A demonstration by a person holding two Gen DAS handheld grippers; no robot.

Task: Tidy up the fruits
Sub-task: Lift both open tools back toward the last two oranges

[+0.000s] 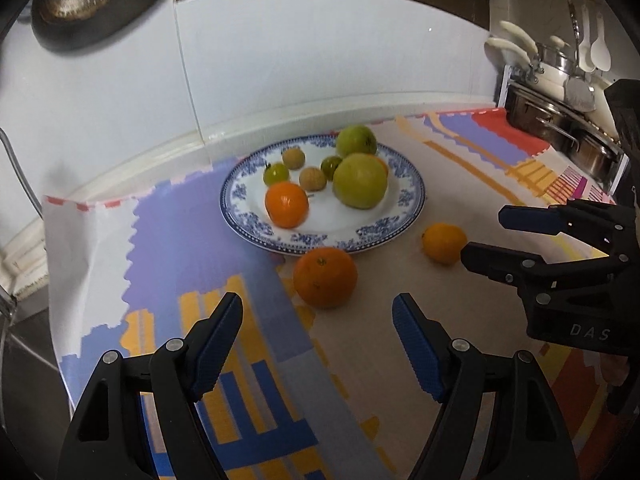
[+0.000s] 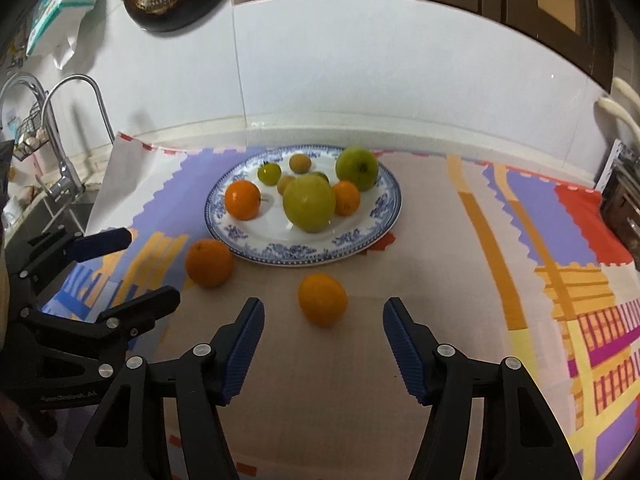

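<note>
Oranges still loose on the tabletop: bigger orange (image 1: 325, 277) just off the plate (image 1: 412, 200) rim at its near edge, smaller orange (image 2: 322, 299) a bit further out, w/ the rest of the fruit already on the plate. Left gripper (image 1: 318, 344) spread wide, empty, lined up on the bigger one; right gripper (image 2: 323, 346) likewise parted, empty, facing the smaller. Both look firm, round, light, prob. roll easily on the cloth. Best pinch across the widest middle, moderate squeeze; peel gives slightly.
</note>
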